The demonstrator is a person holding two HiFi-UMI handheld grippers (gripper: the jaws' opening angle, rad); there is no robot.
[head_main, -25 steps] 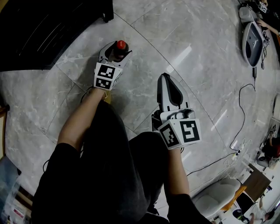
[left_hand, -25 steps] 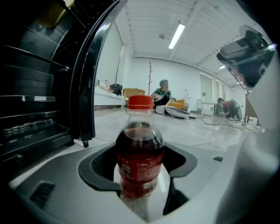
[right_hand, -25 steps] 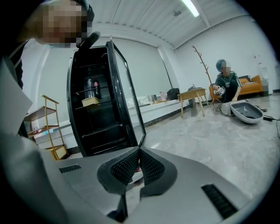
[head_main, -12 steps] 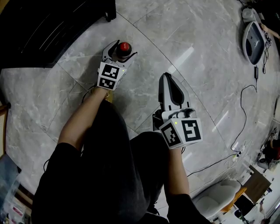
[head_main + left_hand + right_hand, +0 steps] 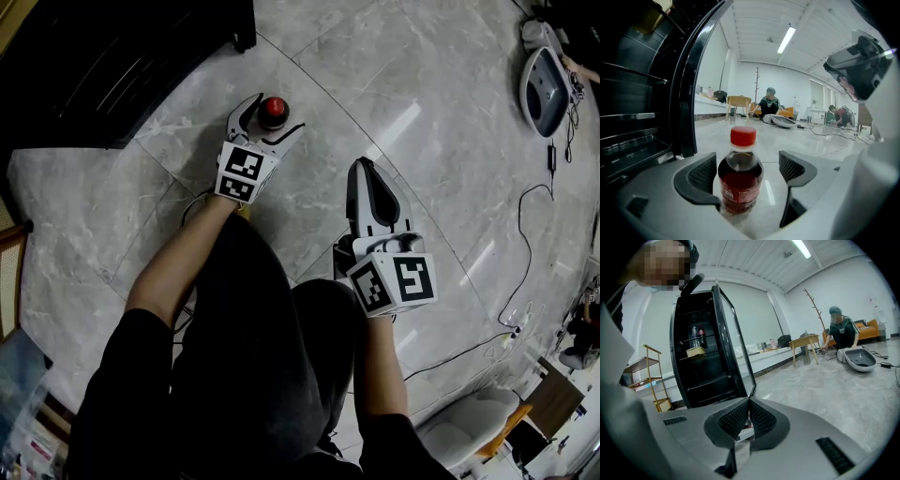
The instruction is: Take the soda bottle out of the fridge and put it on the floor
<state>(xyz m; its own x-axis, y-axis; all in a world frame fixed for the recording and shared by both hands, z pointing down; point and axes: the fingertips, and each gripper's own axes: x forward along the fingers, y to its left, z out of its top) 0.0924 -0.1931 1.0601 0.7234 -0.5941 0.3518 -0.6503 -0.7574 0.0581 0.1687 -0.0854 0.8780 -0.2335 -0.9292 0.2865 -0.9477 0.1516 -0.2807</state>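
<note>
1. Head view: soda bottle (image 5: 273, 110) stands upright on floor (image 5: 403, 66), near the fridge (image 5: 103, 56). The left gripper (image 5: 266, 114) sits around it, jaws wide. They've just been opening w/ the bottle between them. The right gripper (image 5: 367, 172) is well apart from the bottle.
2. Left gripper view: pads (image 5: 700, 174) are off the bottle, w/ a clear gap on one side and the other pad just beside it. Count: 1 bottle, 1 red cap (image 5: 742, 136). Judged: small plastic, mostly full, so fairly light. Walls prob. give if squeezed, smooth, maybe slick. Narrow base, tips easily. Best hold is mid-body at the label (image 5: 736, 192), not the cap.
3. Right gripper view: jaws closed together, nothing in them. 1 fridge, door (image 5: 736, 348) open. Small items (image 5: 696, 336) on a shelf inside, too small to count.
</note>
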